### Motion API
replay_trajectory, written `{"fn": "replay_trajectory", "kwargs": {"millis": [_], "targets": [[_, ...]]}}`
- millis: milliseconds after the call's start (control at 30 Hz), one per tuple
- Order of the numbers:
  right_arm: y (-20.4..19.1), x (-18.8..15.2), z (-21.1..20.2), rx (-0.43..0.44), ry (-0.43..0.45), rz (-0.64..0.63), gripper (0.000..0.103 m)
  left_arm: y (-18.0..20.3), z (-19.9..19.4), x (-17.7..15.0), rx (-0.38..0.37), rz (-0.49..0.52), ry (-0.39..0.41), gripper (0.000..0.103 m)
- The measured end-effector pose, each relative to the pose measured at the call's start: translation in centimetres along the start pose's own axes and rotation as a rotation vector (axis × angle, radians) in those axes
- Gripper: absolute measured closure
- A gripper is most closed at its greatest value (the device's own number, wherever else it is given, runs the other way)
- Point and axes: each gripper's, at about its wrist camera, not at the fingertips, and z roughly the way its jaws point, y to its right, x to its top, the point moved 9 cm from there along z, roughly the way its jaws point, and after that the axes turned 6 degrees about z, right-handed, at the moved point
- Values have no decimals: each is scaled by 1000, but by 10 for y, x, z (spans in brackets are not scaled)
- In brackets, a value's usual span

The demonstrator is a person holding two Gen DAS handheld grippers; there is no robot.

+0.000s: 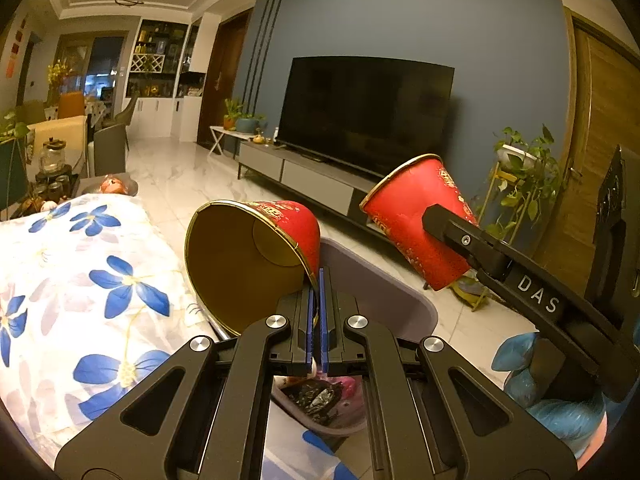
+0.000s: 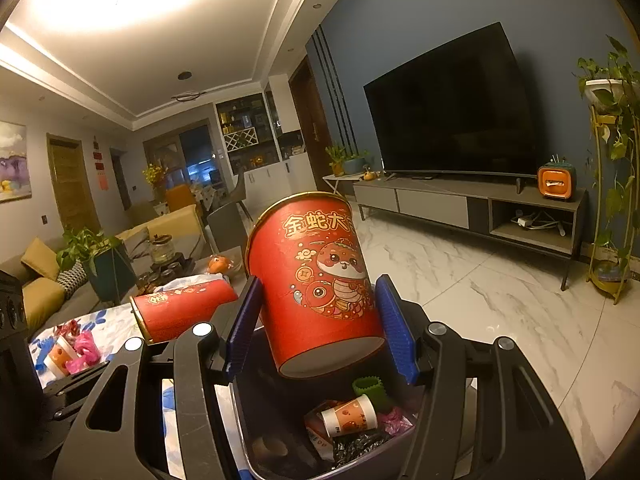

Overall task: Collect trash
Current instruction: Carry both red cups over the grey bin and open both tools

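Two red paper cups with gold rims are held in the air above a grey plastic trash bin (image 2: 256,432), one in each gripper. The left gripper (image 1: 318,320) has its blue pads closed together on the rim wall of the first red cup (image 1: 256,256), which lies on its side, long axis roughly level, gold mouth turned to the near left. The right gripper (image 2: 320,328) clamps the second red cup (image 2: 316,280) by its lower body, one pad on each side; that cup leans, mouth up and far, base down toward the bin. The bin already holds a small white-and-orange paper cup (image 2: 349,420), a green ribbed piece (image 2: 370,387), black crumpled wrapping and pink scraps, so collection looks well under way. Left to do: both red cups are not yet dropped. More litter, pink wrappers (image 2: 82,350) and what seems another small cup, lies on the blue-flowered tablecloth (image 1: 80,280) at far left, though the view there is dim.
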Motion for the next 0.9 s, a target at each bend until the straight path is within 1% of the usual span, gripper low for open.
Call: {"fn": "replay_trajectory", "kwargs": {"millis": [467, 600, 667, 733, 800, 833, 900], "targets": [[6, 2, 2, -17, 3, 22, 45, 9, 17, 1, -17, 16, -24, 101], [8, 2, 3, -16, 1, 32, 45, 9, 21, -1, -30, 6, -33, 100], [9, 2, 4, -17, -1, 34, 45, 9, 22, -5, -50, -2, -50, 91], [9, 2, 4, -16, -2, 35, 45, 0, 19, -9, -27, -20, -55, 56], [7, 0, 6, -10, -10, 35, 44, -8, 12, -11, -25, -45, -35, 44], [7, 0, 7, -9, -14, 35, 44, -13, 7, -12, -15, -56, -30, 37], [5, -3, 10, -7, -20, 30, 43, -21, -1, -13, 17, -68, -13, 28]]}}
